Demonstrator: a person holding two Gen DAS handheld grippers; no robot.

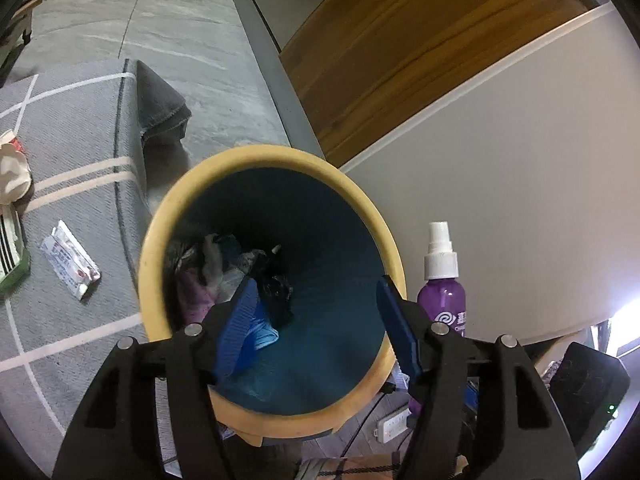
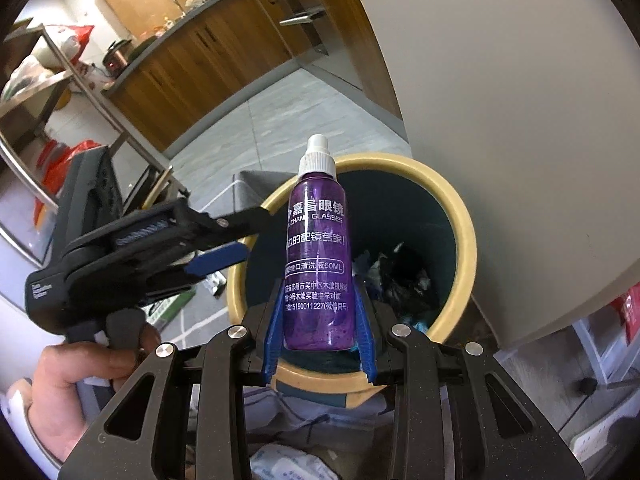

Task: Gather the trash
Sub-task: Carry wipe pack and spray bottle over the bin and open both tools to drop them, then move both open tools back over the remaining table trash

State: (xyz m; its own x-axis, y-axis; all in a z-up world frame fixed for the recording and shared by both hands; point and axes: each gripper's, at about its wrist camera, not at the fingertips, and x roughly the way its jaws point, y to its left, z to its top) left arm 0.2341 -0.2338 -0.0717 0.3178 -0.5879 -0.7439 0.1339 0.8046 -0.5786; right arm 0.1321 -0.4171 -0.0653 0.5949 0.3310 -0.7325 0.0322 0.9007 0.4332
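- My left gripper [image 1: 316, 312] hangs over the mouth of the yellow-rimmed bin [image 1: 160, 240] at lower centre, its jaws spread with nothing between them.
- My right gripper [image 2: 320, 340] clamps the purple spray bottle [image 2: 316, 264] upright at frame centre, above the bin's near rim.
- A wrapper [image 1: 70, 260] lies on the grey rug [image 1: 80, 120], left of the bin.

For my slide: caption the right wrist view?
Right tongs grip a purple spray bottle above the yellow-rimmed bin, left tongs open beside it.
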